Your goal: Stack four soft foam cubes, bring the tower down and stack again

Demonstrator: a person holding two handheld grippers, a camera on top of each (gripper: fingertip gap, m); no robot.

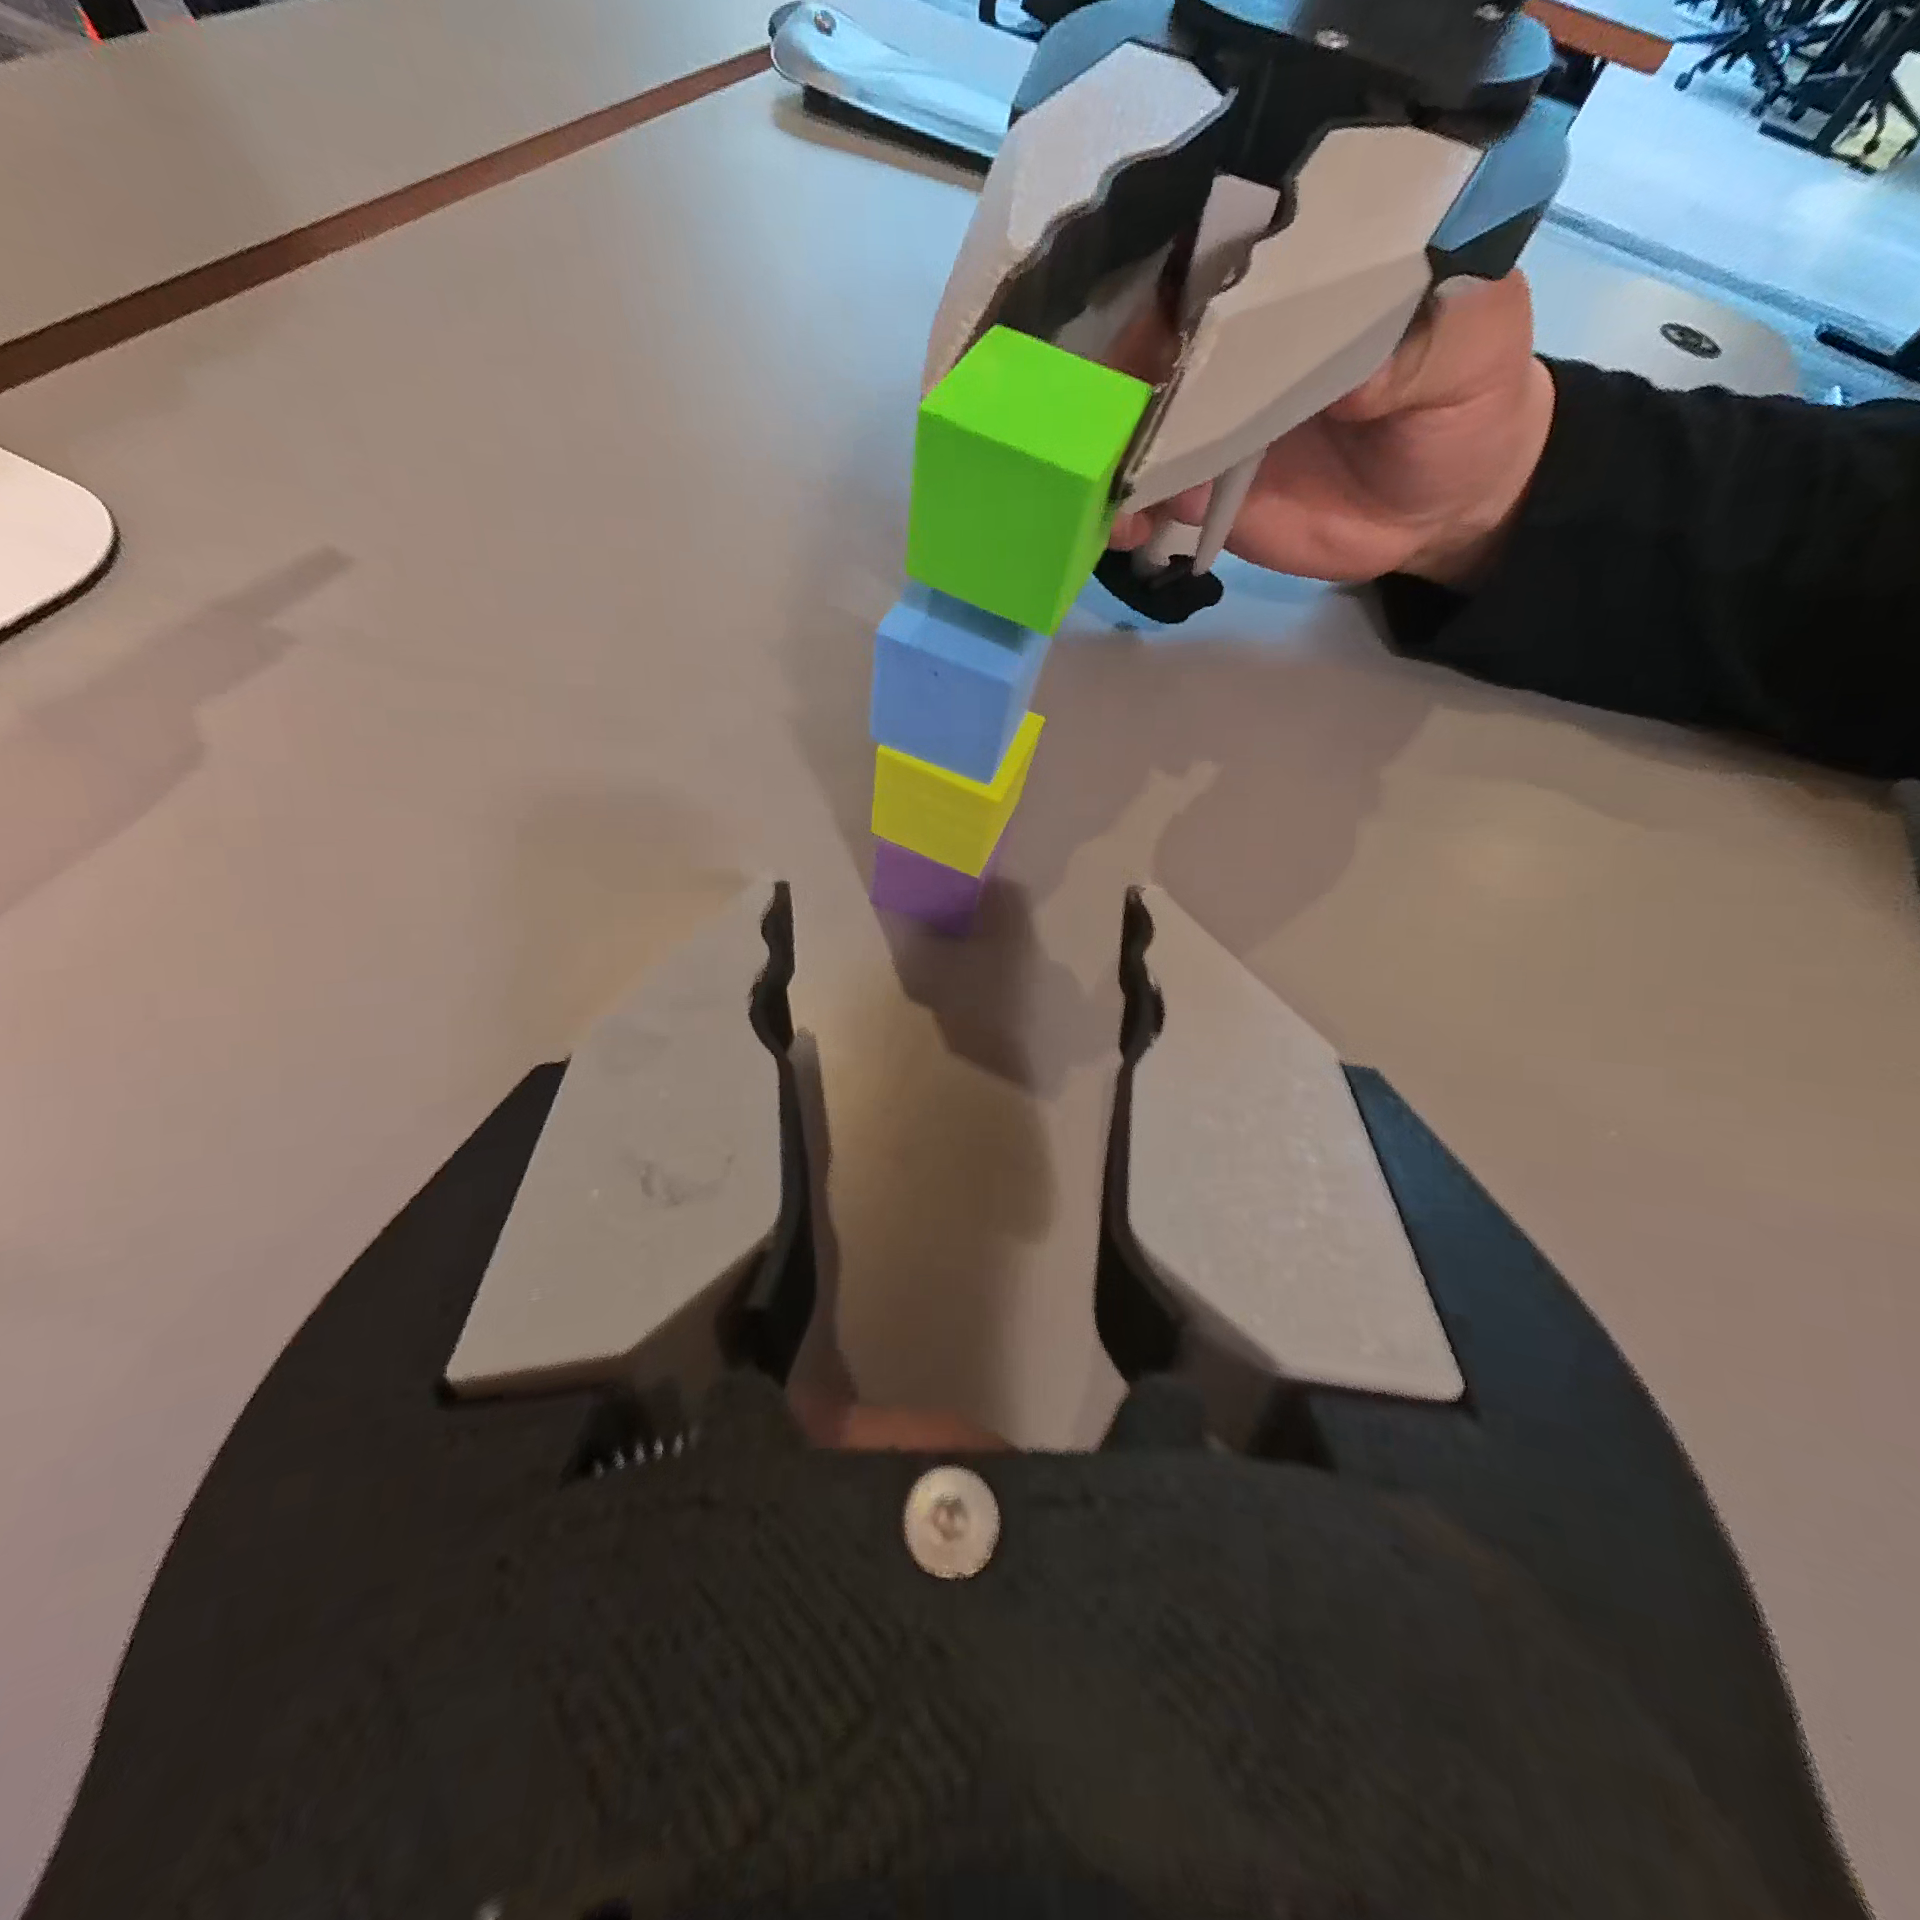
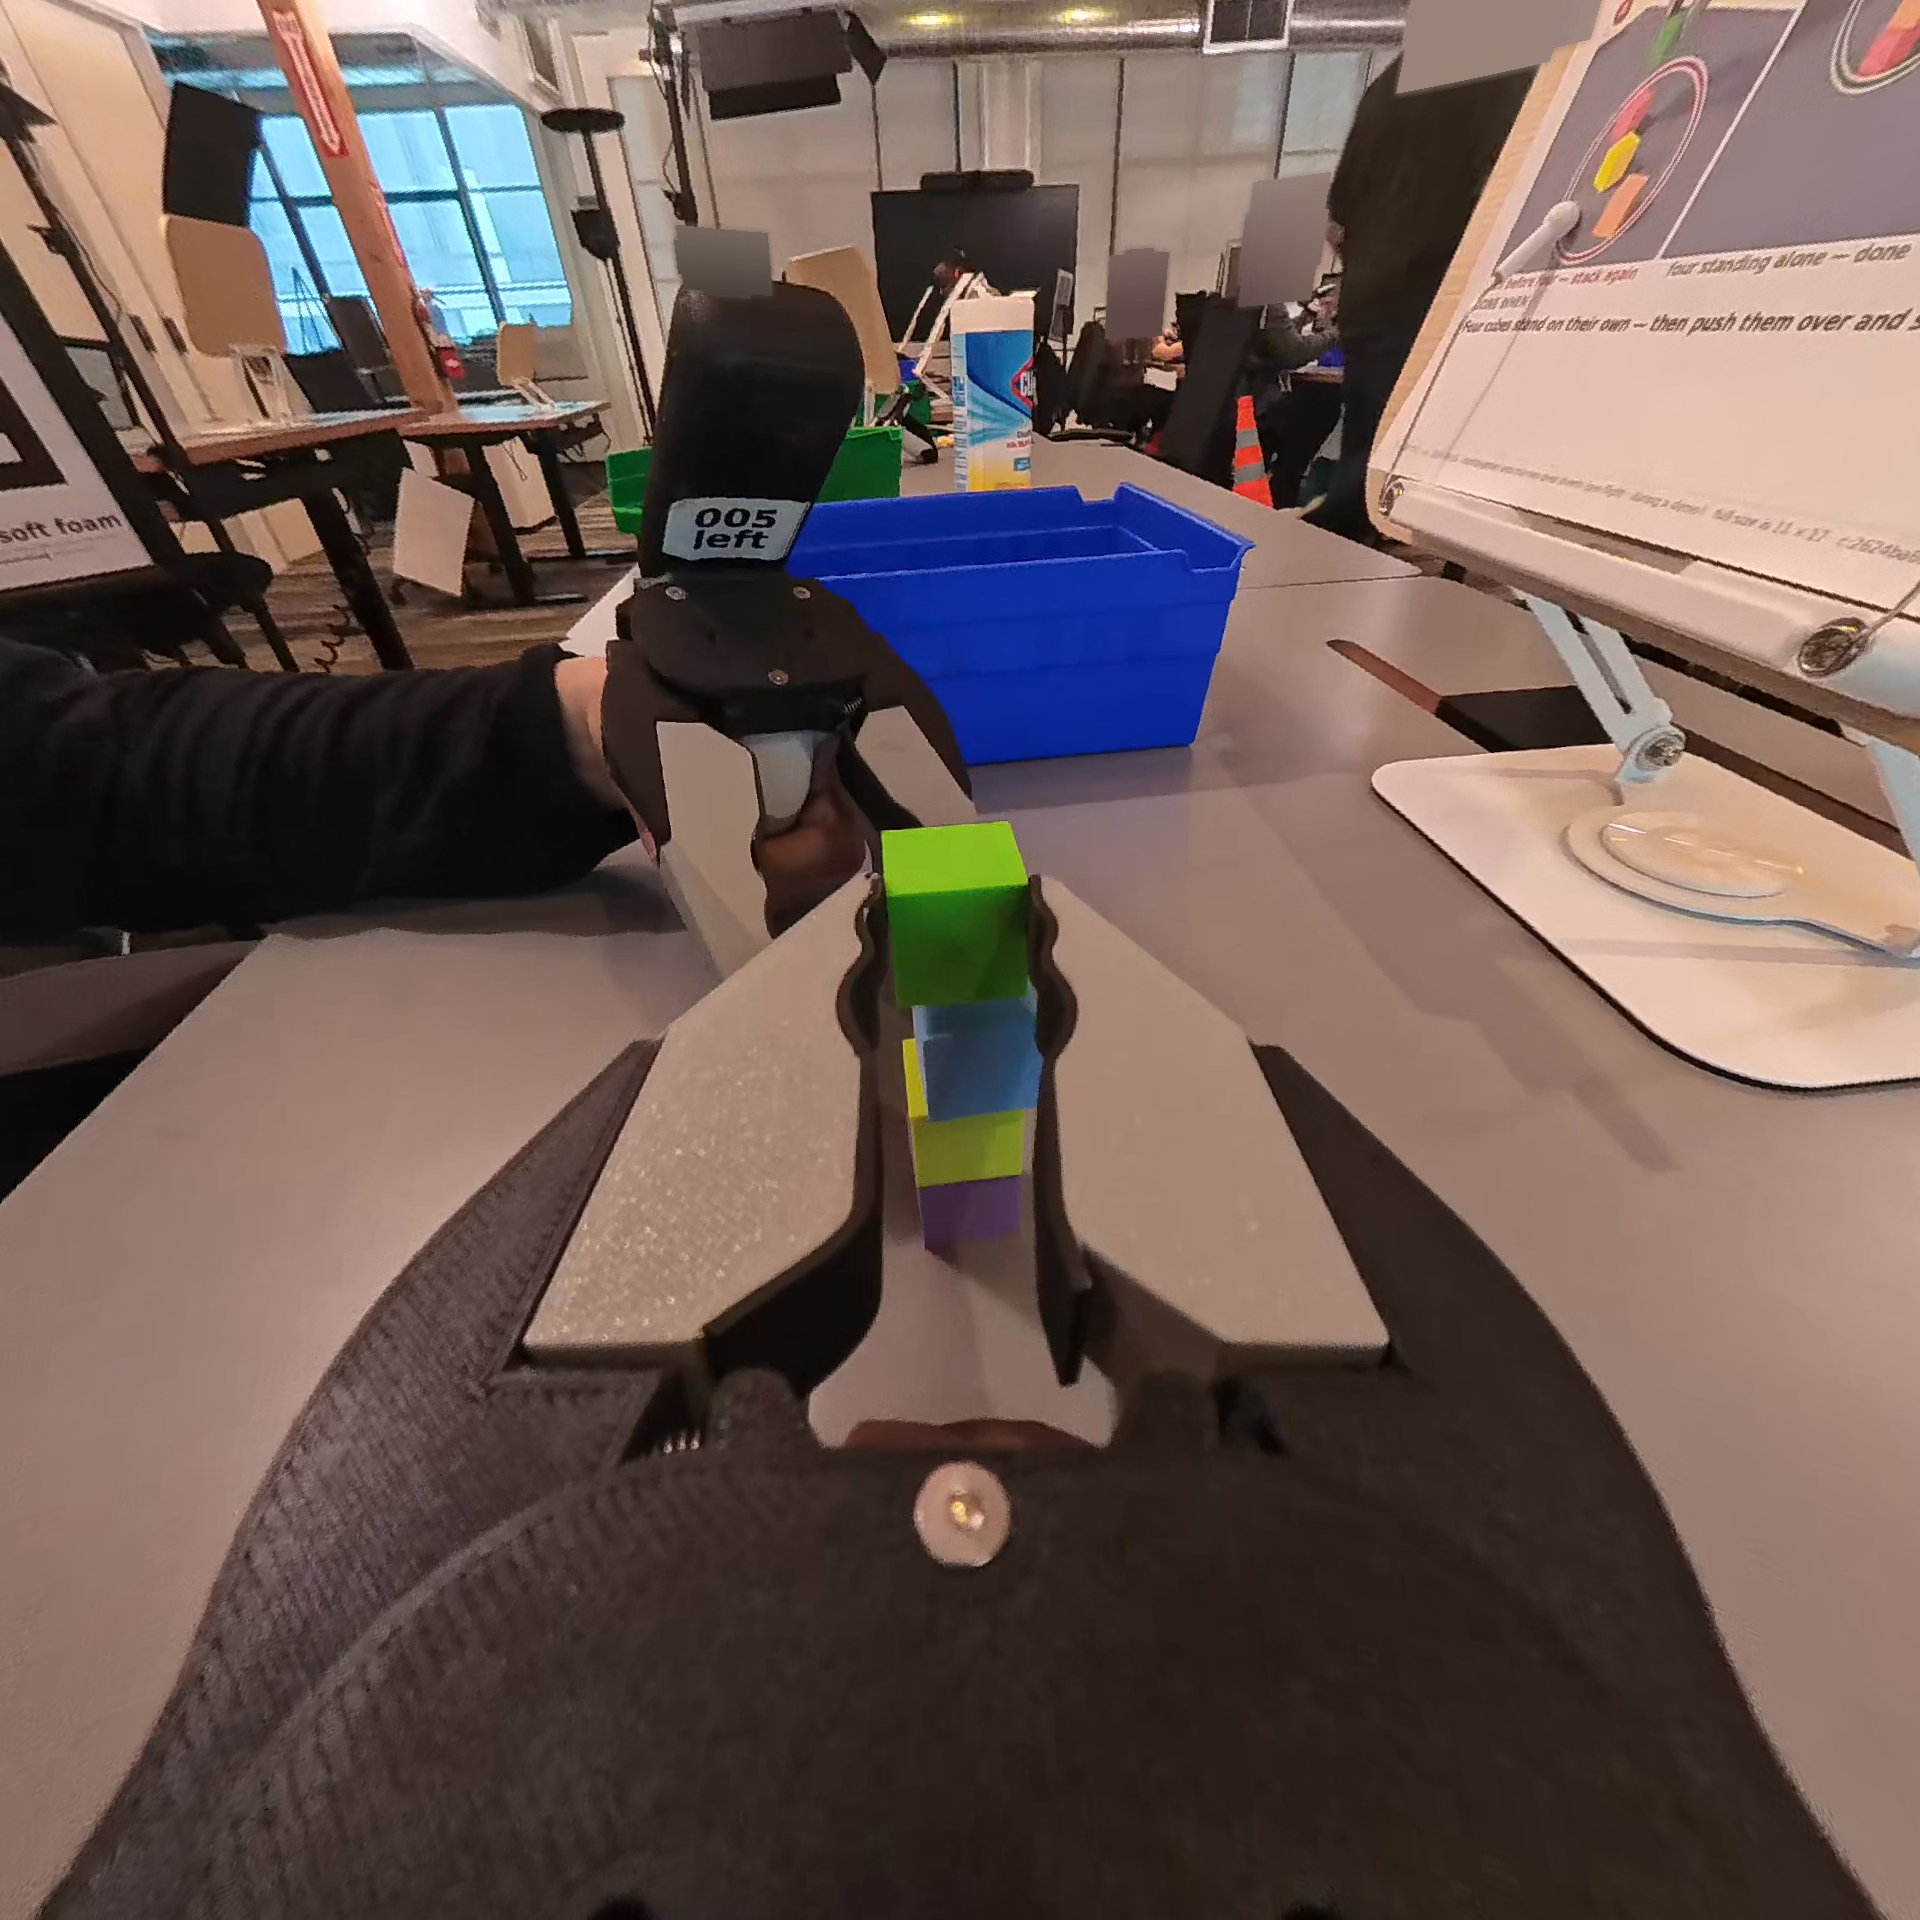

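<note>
Four cubes stand in tower on grey table [image 1: 416, 644]. Purple cube [image 1: 925, 894] at bottom, touching table. Yellow cube [image 1: 951, 800] on it, blue cube [image 1: 951, 691] next, green cube [image 1: 1023, 483] on top. Cubes sit a bit crooked, edges not lined up. Right gripper [image 2: 956, 935] squeezes green cube [image 2: 956, 914], one finger on each side. Left gripper [image 1: 956, 935] has fingers wide apart, holds nothing, waits near tower. Blue bin [image 2: 1023, 613] sits far back on table. White stand [image 2: 1662, 862] off to side.
</note>
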